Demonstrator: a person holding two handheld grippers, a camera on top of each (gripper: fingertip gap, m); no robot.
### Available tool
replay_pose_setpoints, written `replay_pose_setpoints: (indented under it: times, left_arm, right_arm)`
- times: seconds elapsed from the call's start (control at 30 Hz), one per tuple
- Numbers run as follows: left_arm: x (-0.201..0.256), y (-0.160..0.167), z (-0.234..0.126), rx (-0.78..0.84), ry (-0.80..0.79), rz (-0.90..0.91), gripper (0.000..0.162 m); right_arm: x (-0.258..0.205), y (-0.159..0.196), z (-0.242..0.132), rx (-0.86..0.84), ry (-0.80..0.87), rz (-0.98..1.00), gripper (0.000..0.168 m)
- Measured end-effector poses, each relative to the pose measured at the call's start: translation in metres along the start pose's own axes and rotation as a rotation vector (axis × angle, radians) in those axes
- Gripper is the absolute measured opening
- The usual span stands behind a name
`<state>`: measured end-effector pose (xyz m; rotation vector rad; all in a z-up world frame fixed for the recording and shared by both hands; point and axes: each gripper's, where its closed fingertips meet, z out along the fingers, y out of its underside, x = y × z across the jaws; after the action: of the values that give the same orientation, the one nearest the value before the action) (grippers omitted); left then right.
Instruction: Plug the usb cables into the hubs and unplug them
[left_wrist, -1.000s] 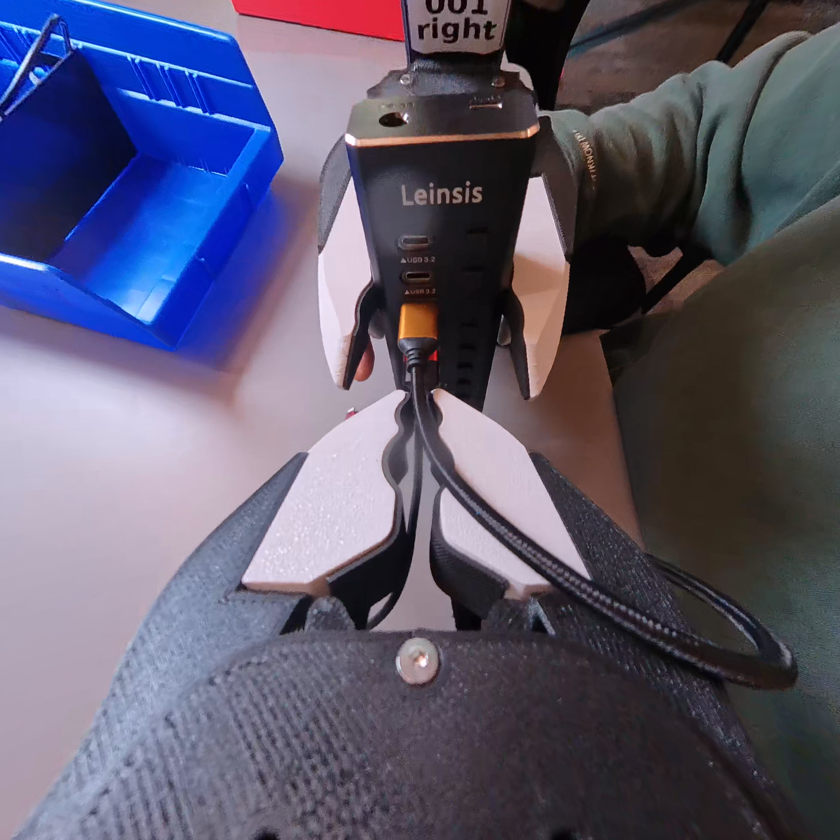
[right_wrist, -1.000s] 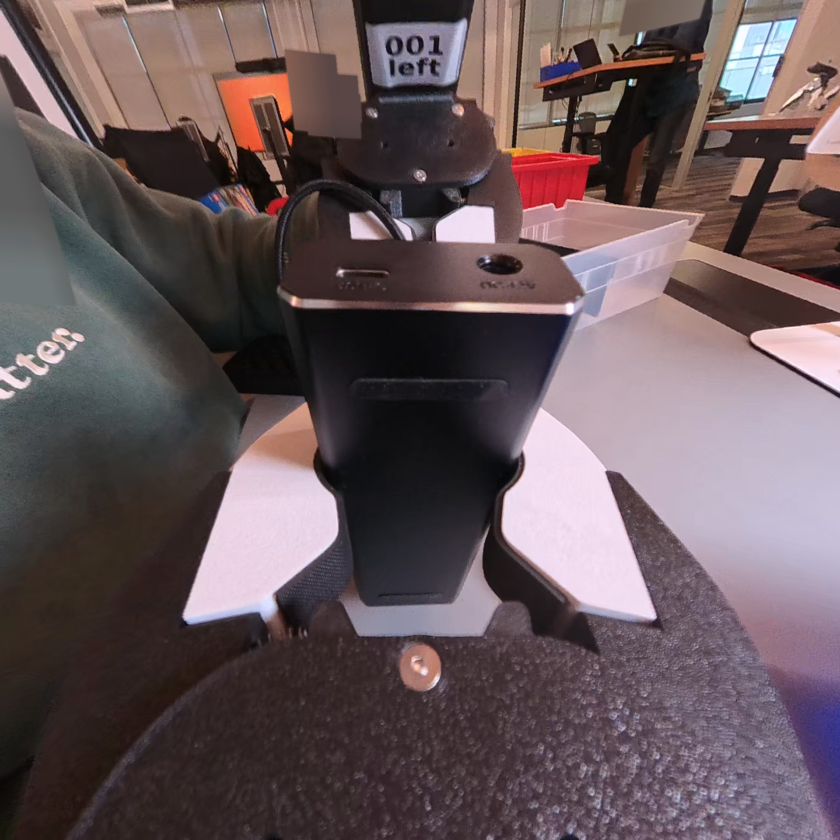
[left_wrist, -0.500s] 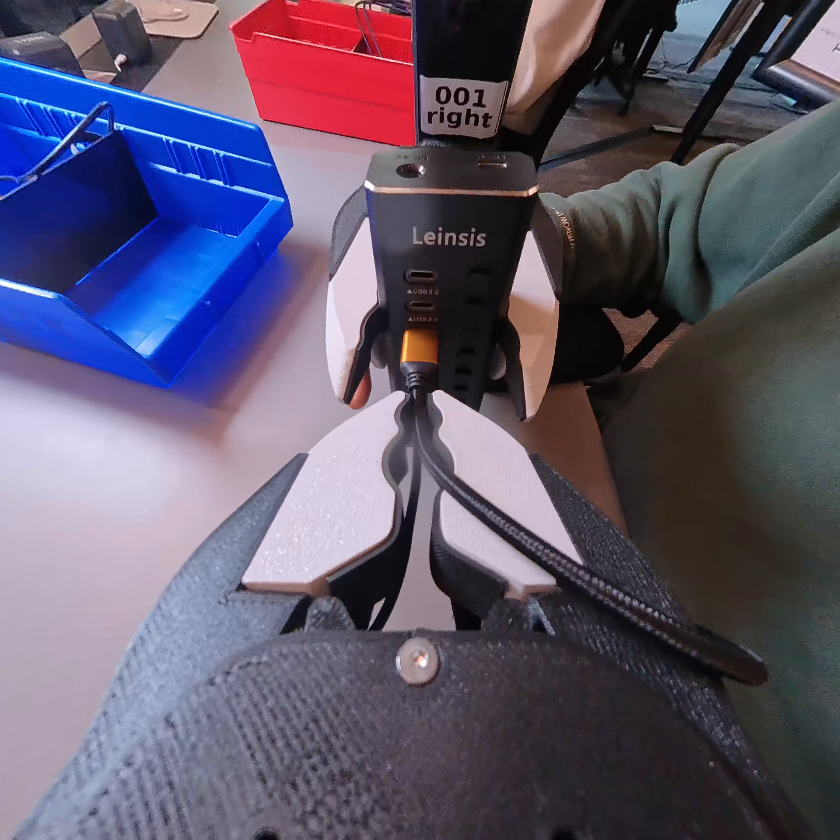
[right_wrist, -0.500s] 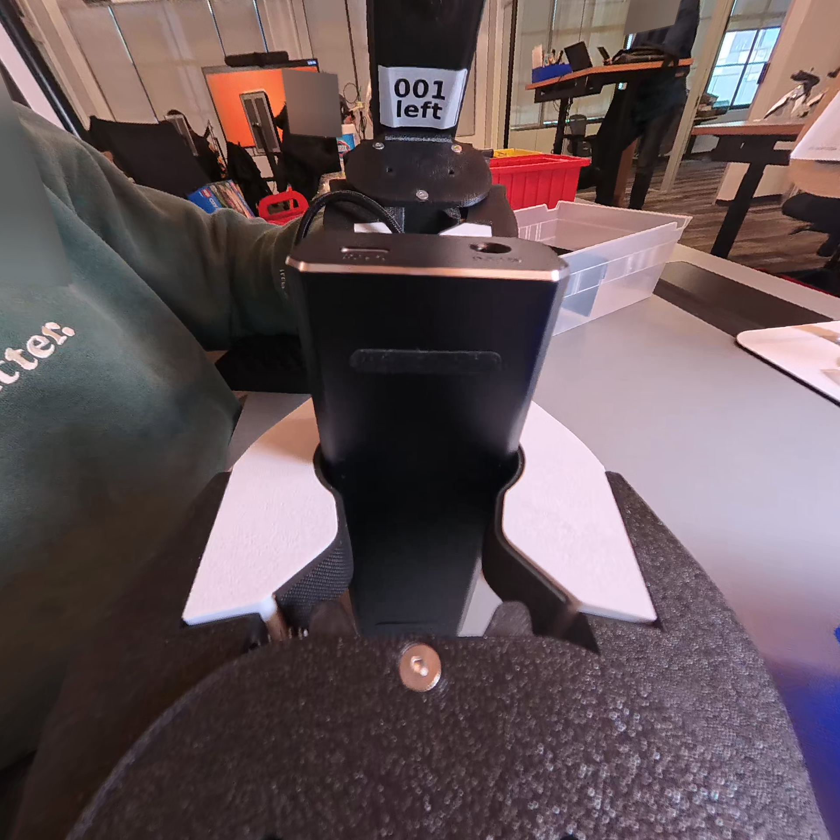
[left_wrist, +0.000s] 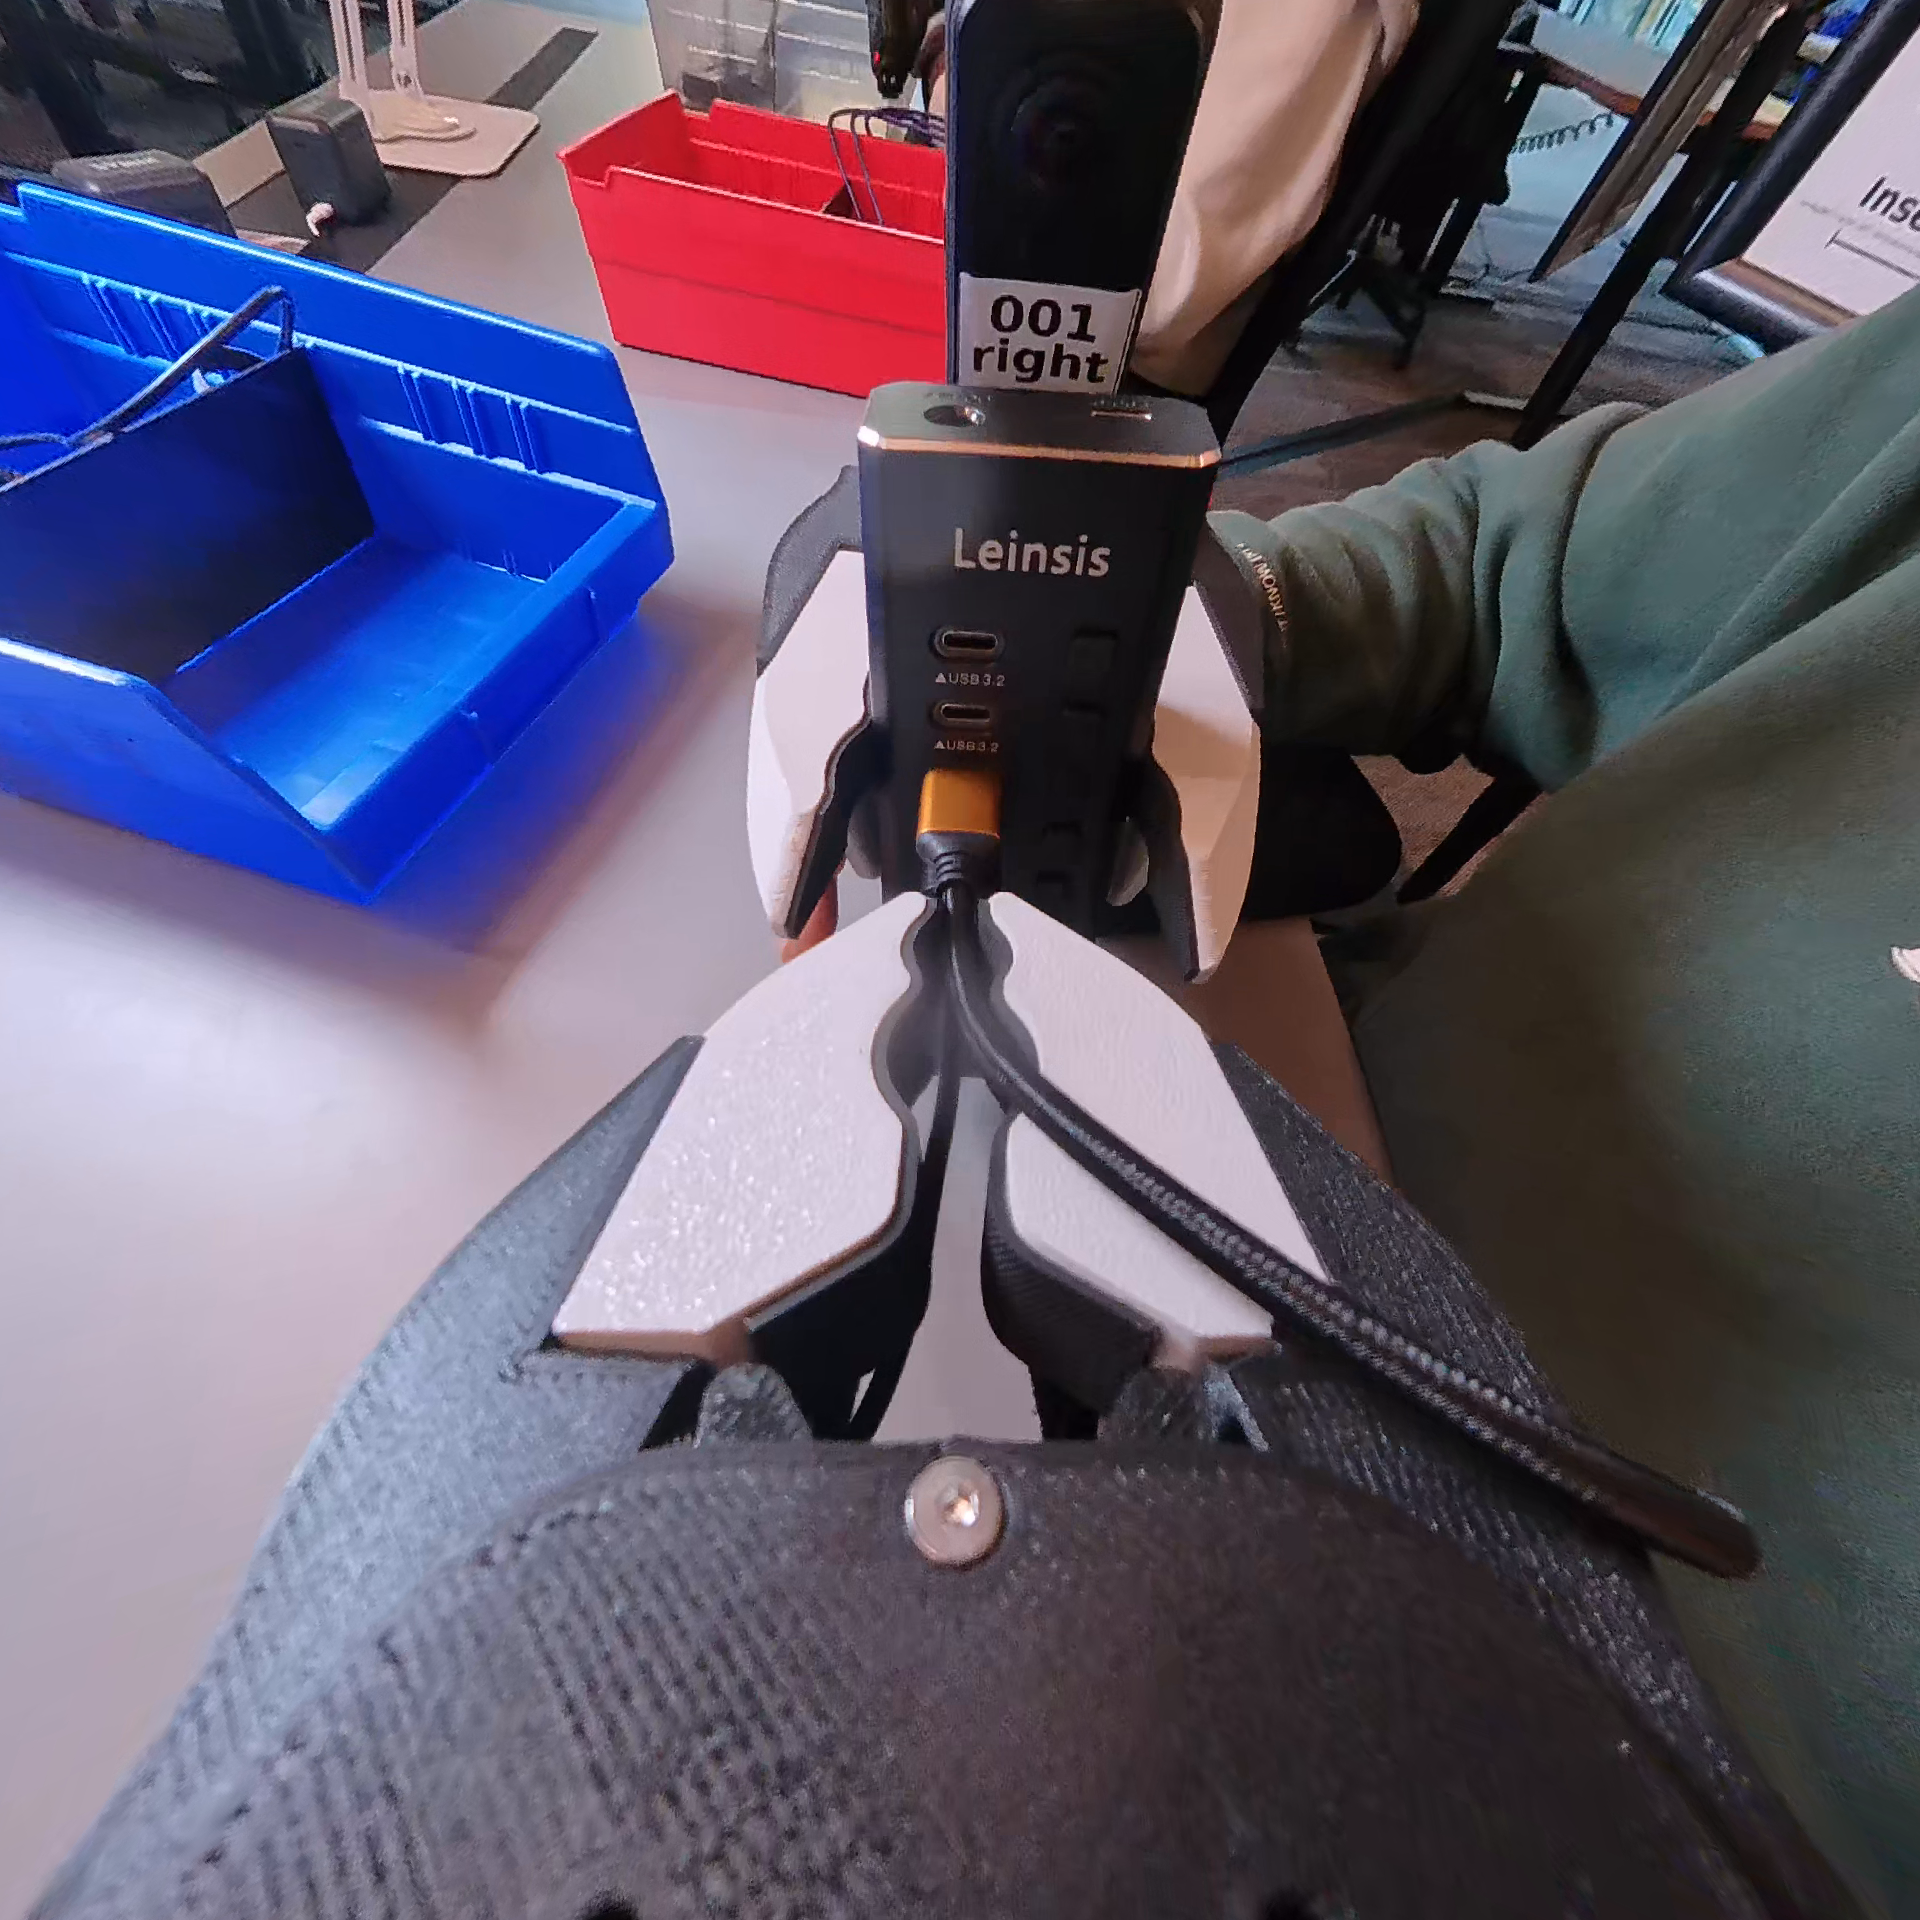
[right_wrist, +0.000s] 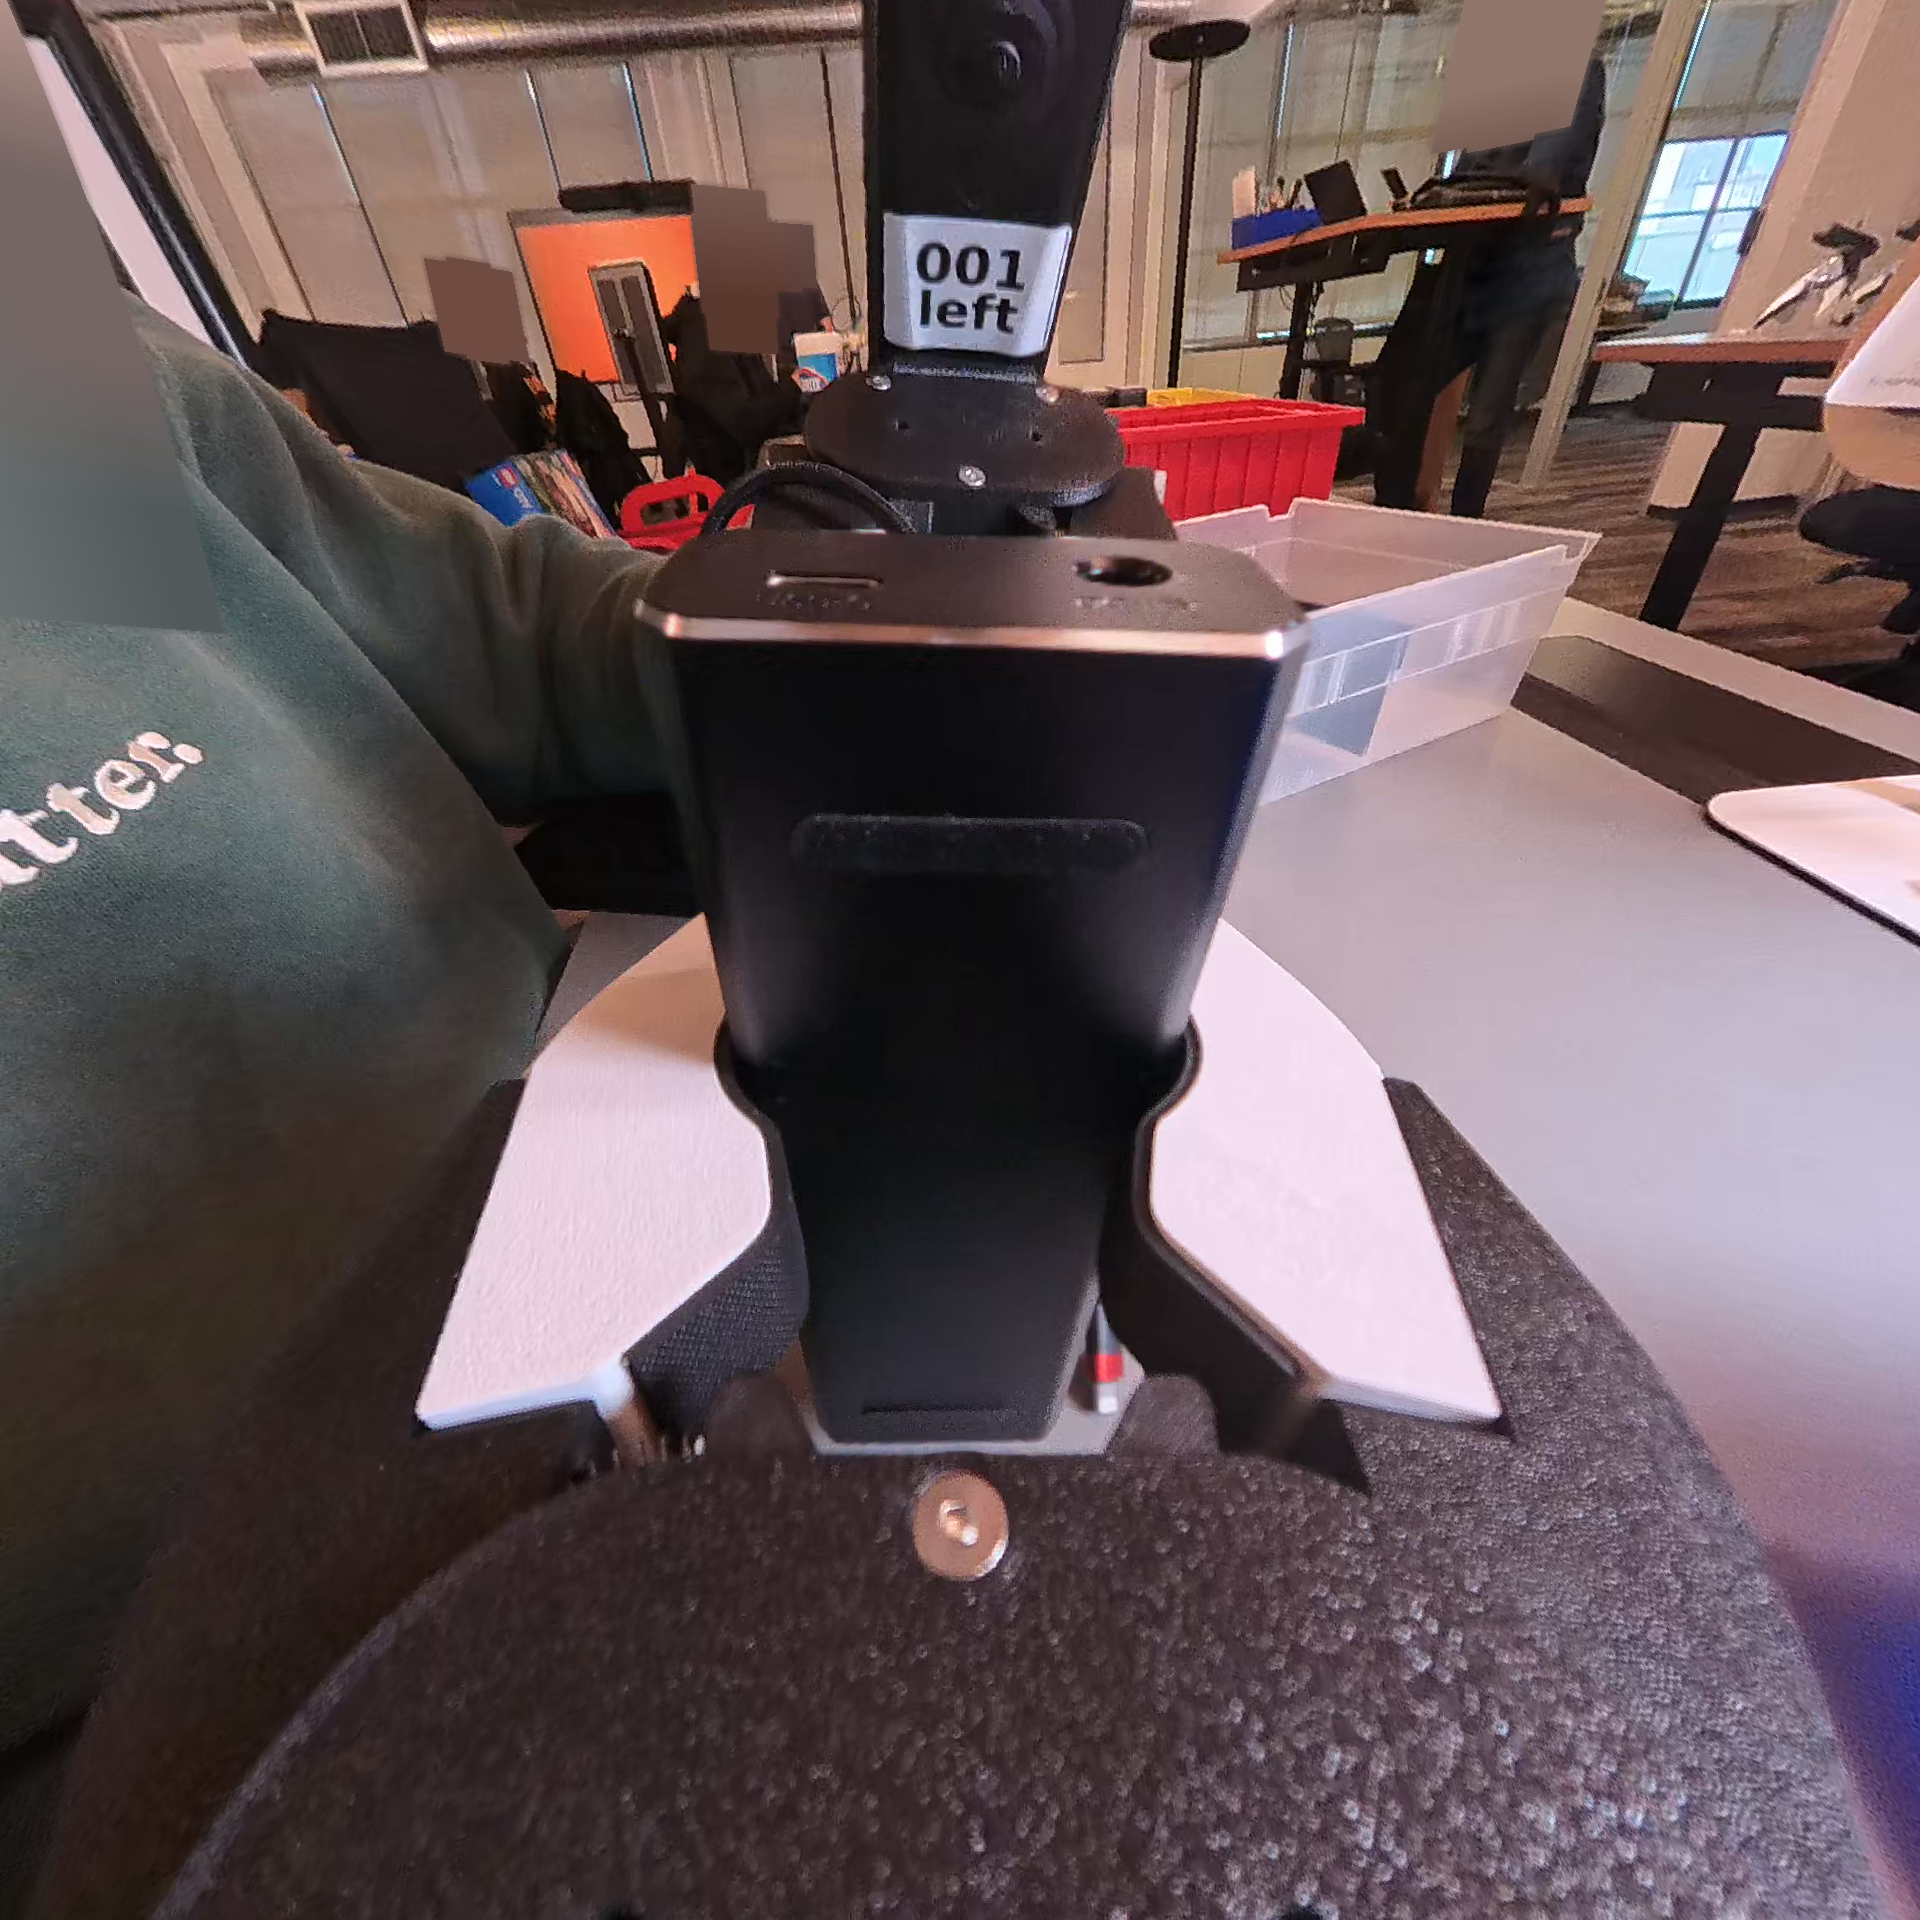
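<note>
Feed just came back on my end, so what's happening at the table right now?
A person works two handheld grippers. The right gripper holds a black USB hub upright, its fingers on either side. The left gripper is shut on a braided black cable just behind its orange plug, which sits in the hub's third port. Two ports above are empty.

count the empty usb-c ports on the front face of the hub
2 on the hub: upper port, another just below it. The third slot down holds the orange plug. Lower slots may be hidden behind the left gripper.
</note>
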<state>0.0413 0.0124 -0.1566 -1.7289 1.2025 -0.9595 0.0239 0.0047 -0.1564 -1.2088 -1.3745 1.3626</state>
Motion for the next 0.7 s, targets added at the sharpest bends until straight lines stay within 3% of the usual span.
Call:
replay_pose_setpoints:
  times: [0.2,0.43,0.7]
  left_arm:
    - [-0.001,0.004,0.001,0.010,-0.018,-0.005,0.005]
    - [-0.003,-0.016,-0.010,0.101,-0.013,-0.018,0.005]
    - [-0.007,-0.015,-0.011,0.119,-0.002,-0.046,0.006]
  right_arm:
    - [0.002,0.001,0.001,-0.021,0.023,-0.030,0.072]
    - [0.009,-0.008,-0.002,-0.046,0.072,-0.082,0.072]
    - [0.013,0.012,-0.008,-0.138,0.064,-0.081,0.073]
